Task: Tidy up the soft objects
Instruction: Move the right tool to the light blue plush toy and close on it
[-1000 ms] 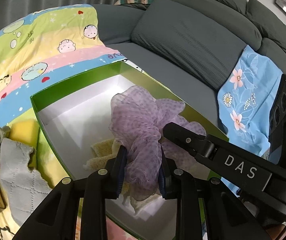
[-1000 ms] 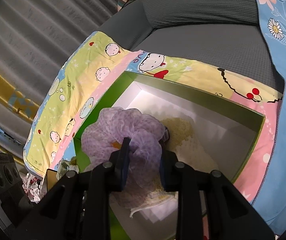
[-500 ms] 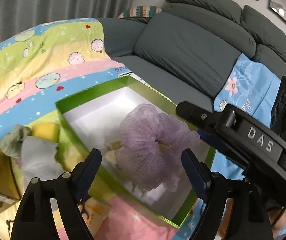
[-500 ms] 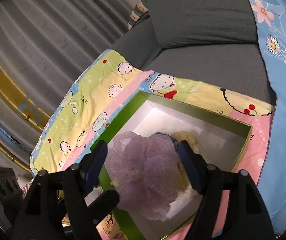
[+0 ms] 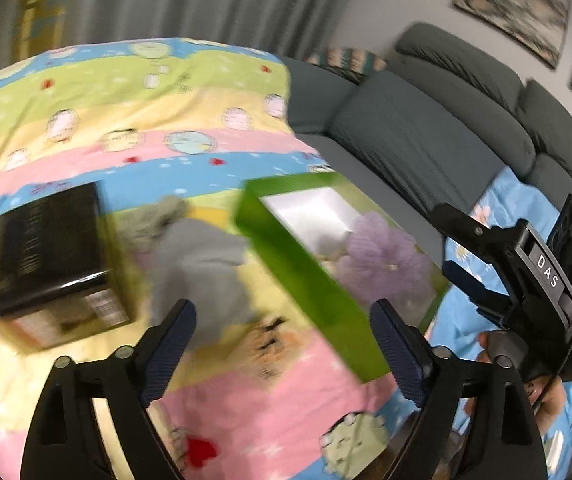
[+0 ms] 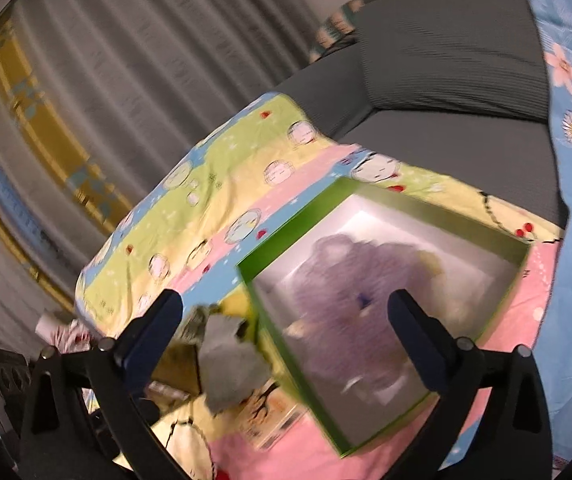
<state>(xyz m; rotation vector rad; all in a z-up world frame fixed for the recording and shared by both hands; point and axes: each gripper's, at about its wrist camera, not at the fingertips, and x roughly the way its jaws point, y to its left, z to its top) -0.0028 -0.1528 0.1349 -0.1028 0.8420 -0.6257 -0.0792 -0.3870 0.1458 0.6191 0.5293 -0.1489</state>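
A purple mesh puff (image 5: 382, 256) (image 6: 350, 304) lies loose inside the green box (image 5: 302, 276) (image 6: 270, 328), on top of a pale yellow cloth. My left gripper (image 5: 282, 344) hovers above the striped blanket to the left of the box, jaws still opening, nothing between them. A grey cloth (image 5: 198, 268) (image 6: 230, 364) lies just left of the box. My right gripper (image 6: 286, 340) (image 5: 478, 264) hangs over the box's near left corner, jaws spreading wider and empty.
A dark box (image 5: 50, 256) sits on the cartoon-print blanket (image 5: 126, 140) at the left. A grey sofa (image 5: 426, 140) with a blue floral sheet (image 6: 566, 120) runs behind. A small greenish rag (image 5: 166, 212) lies beside the grey cloth. Curtains hang at the back.
Both grippers let go of the purple puff, which now rests in the green box. Both pulled back and up; the left one swung left over the blanket.
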